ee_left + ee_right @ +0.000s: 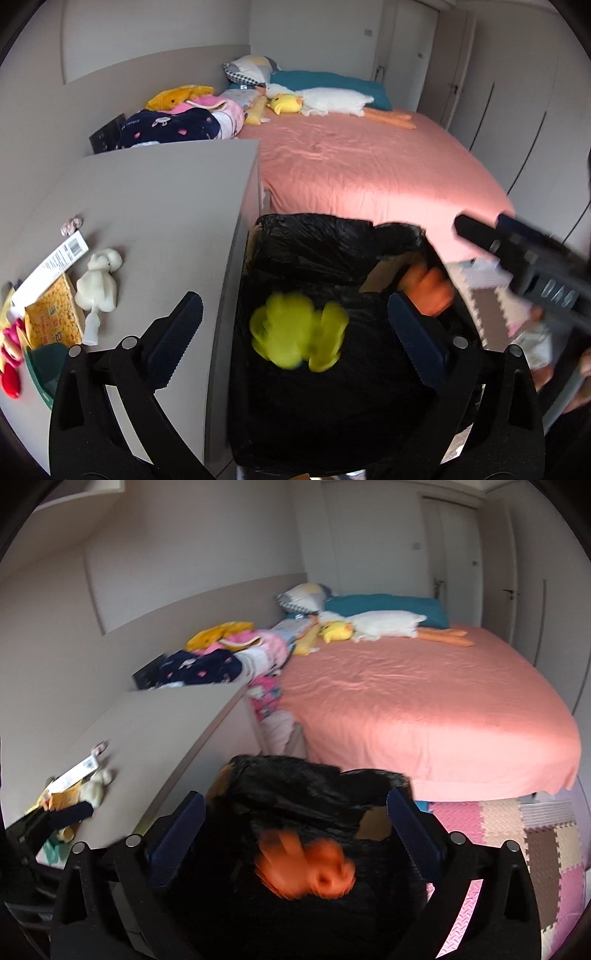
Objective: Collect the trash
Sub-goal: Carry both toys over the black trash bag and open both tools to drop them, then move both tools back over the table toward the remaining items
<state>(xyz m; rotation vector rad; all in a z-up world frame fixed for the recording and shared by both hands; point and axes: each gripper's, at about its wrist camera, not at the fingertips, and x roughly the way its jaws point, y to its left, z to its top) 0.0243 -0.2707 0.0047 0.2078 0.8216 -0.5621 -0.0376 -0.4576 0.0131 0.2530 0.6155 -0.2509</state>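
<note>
Trash is dropping into the bin lined with a black plastic bag [314, 251], which is standing on the floor between the grey desk [155, 206] and the bed with the pink sheet [369, 162]. A crumpled yellow-green piece [299, 334], blurred by motion, is showing between the wide-apart jaws of the left gripper [295, 328], with neither pad touching it, right over the bag's dark opening. In the right wrist view a blurred crumpled orange piece [306, 871] is likewise lying free between the spread jaws of the right gripper [295, 823], above the same bag; the left view is showing that orange piece [430, 293] near the bag's right rim. Whether either piece is already resting on the liner or is falling cannot be told from the blur.

Judging from this, two pieces are as good as collected. On the desk's left end a white lump with a small tube [99, 284], a long white label with a barcode [55, 264] and a yellow patterned box [53, 317] are sitting together; which of these counts as trash is unclear, so some collecting is probably left.
</note>
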